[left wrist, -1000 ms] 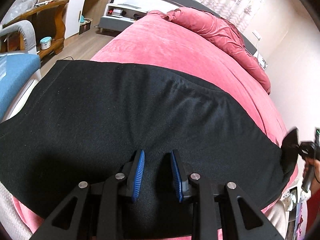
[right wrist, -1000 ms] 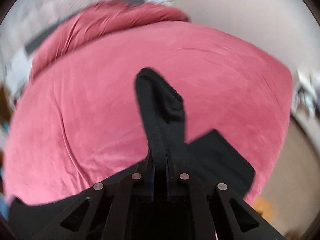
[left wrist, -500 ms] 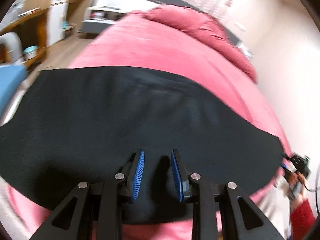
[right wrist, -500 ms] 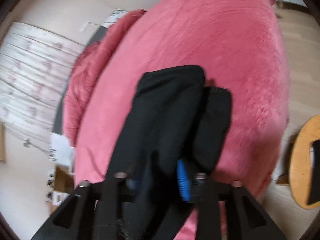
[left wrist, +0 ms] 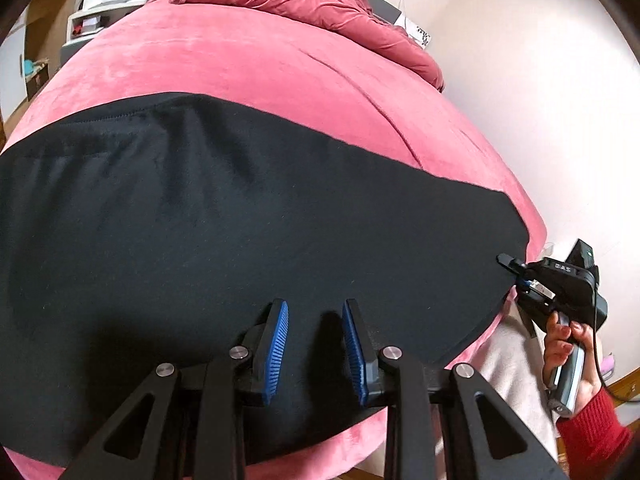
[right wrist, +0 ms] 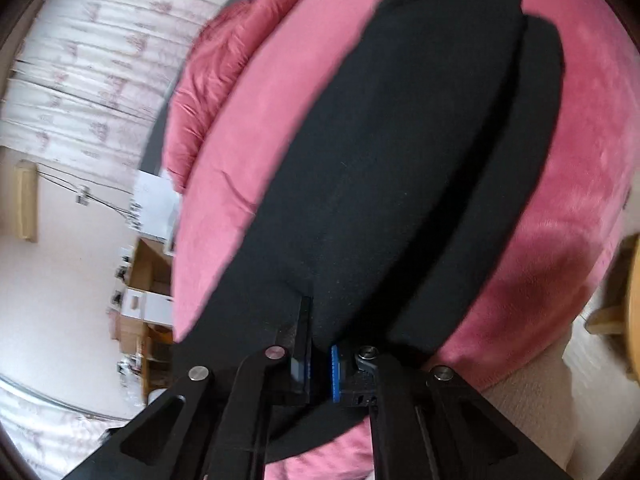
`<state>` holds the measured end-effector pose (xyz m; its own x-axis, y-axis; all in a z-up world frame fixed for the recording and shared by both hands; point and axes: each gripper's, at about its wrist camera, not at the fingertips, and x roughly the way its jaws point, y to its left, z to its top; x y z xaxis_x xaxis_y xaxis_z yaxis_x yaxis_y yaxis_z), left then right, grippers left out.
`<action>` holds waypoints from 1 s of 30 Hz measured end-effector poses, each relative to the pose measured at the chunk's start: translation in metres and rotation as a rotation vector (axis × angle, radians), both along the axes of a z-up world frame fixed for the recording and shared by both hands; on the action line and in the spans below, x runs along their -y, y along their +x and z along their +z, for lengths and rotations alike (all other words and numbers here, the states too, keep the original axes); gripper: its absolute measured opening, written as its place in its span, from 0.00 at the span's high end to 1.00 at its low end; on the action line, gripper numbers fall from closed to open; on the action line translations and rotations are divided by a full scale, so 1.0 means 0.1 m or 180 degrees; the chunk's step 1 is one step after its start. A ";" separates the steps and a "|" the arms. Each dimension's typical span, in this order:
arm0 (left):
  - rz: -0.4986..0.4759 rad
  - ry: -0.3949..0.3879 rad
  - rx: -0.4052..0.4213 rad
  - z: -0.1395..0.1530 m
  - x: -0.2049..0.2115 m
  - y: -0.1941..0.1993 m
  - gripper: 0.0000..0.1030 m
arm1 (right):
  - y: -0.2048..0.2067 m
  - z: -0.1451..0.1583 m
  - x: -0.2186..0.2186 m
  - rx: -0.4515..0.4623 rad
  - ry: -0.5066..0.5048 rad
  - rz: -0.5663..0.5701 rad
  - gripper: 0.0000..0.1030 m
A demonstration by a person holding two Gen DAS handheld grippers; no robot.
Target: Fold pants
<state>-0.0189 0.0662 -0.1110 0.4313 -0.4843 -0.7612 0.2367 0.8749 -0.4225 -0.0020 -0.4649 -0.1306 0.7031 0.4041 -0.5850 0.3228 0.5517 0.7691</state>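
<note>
pants (left wrist: 240, 220): black; bedspread (left wrist: 240, 60): pink; gripper pads (left wrist: 278, 348): blue ribbed; sleeve (left wrist: 592, 428): red

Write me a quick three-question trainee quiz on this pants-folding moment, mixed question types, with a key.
1. True or false: the left gripper is shut on the black pants.
2. Multiple choice: what do the pants lie on? A) a wooden table B) a pink bedspread C) a blue chair
3. Short answer: which gripper has cloth between its fingers, and where on the pants?

Key
1. False: its blue pads stand apart above the cloth, with nothing between them.
2. B
3. The right gripper, at the near end of the pants; the left wrist view shows it at their right-hand end.
</note>
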 end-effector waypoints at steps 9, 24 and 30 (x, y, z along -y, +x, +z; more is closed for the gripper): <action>0.0076 -0.0045 -0.0175 -0.04 -0.13 -0.04 0.72 | -0.01 -0.06 -0.12 -0.0267 -0.0237 0.0296 0.90; 0.0078 0.0105 -0.0090 0.04 0.02 -0.08 0.72 | 0.28 0.01 1.07 -0.0102 0.0044 -0.1076 0.83; 0.0279 0.0168 0.0016 0.12 -0.07 -0.01 0.72 | 0.43 0.30 1.14 0.0412 0.0019 -0.0968 0.92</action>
